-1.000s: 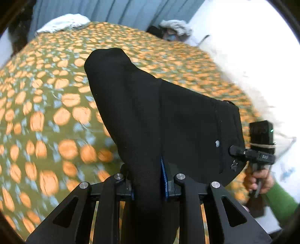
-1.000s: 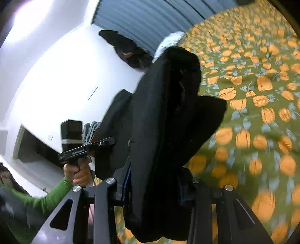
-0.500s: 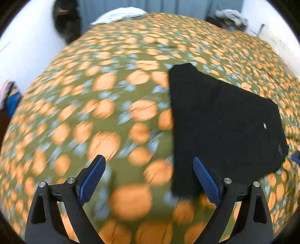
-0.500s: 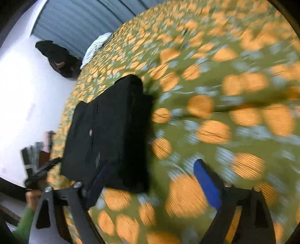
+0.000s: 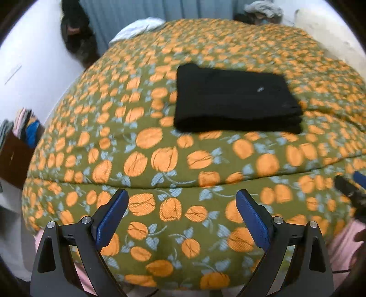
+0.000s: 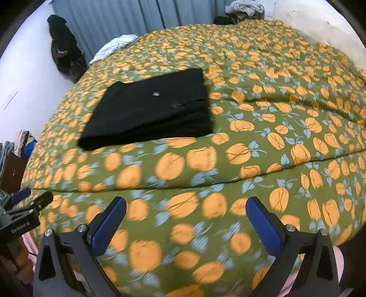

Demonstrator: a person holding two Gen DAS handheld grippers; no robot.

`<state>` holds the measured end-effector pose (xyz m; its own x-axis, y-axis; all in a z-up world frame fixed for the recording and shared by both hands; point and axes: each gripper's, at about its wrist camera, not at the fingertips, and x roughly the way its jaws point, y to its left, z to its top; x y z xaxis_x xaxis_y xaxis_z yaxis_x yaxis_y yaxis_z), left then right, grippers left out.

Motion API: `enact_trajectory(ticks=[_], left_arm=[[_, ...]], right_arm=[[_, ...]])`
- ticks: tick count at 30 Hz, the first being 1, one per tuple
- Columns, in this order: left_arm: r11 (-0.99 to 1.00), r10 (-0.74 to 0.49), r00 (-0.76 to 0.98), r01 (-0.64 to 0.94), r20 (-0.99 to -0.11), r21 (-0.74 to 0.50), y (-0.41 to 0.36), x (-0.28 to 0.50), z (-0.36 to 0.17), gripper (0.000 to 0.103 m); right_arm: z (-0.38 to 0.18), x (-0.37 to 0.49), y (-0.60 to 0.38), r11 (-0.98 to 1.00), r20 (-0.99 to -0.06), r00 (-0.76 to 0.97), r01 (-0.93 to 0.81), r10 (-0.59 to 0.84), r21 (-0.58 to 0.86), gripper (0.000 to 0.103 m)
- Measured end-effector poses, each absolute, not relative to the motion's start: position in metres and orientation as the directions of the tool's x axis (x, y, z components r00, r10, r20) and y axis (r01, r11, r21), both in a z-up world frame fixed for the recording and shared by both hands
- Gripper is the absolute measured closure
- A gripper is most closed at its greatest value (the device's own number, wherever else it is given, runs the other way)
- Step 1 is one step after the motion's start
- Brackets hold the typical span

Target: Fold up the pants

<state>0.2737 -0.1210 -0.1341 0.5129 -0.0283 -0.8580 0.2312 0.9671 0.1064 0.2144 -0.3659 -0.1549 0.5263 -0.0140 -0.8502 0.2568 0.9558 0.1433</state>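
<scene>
The black pants (image 5: pixel 235 100) lie folded into a flat rectangle on the green bedspread with orange flowers (image 5: pixel 169 160). They also show in the right wrist view (image 6: pixel 151 107), left of centre. My left gripper (image 5: pixel 181 214) is open and empty, well back from the pants near the bed's front edge. My right gripper (image 6: pixel 186 219) is open and empty too, also back near the front edge. The left gripper shows at the left edge of the right wrist view (image 6: pixel 20 212).
A white pillow (image 5: pixel 139 28) lies at the bed's far end before a blue-grey curtain (image 6: pixel 128 18). Dark clothes (image 6: pixel 64 48) hang on the far left wall. A brown box with clothes (image 5: pixel 16 141) stands left of the bed. A white wall (image 6: pixel 320 20) is at the right.
Both grippers let go of the pants, opened, and pulled back toward the bed's front edge. The pants went from hanging in the grippers to lying folded flat on the bedspread.
</scene>
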Motion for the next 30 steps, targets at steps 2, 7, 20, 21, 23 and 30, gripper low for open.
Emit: enact_trajectory(ticks=[2, 7, 20, 21, 23, 30], left_arm=[[0.966, -0.024, 0.555, 0.228, -0.831, 0.125, -0.12, 0.264, -0.113, 0.006], [0.973, -0.015, 0.597, 0.195, -0.802, 0.127, -0.109, 0.242, -0.084, 0.003], [0.964, -0.037, 0.597, 0.232, -0.801, 0.128, -0.107, 0.202, -0.075, 0.003], [0.962, -0.039, 0.597, 0.238, -0.801, 0.131, -0.108, 0.2, -0.074, 0.003], [0.96, -0.041, 0.599, 0.245, -0.8, 0.135, -0.109, 0.197, -0.073, 0.003], [0.96, -0.046, 0.579, 0.251, -0.814, 0.125, -0.105, 0.191, -0.07, 0.003]], right_arm=[[-0.139, 0.208, -0.358, 0.96, -0.833, 0.552, 0.251, -0.036, 0.125, 0.0], [-0.105, 0.188, -0.342, 0.963, -0.805, 0.591, 0.243, -0.056, 0.112, 0.0], [-0.071, 0.131, -0.322, 0.963, -0.787, 0.604, 0.264, -0.128, 0.046, 0.0], [-0.07, 0.13, -0.322, 0.963, -0.787, 0.603, 0.266, -0.132, 0.042, 0.0], [-0.069, 0.128, -0.321, 0.963, -0.789, 0.599, 0.267, -0.135, 0.038, 0.0], [-0.061, 0.126, -0.307, 0.971, -0.79, 0.598, 0.239, -0.14, 0.009, 0.0]])
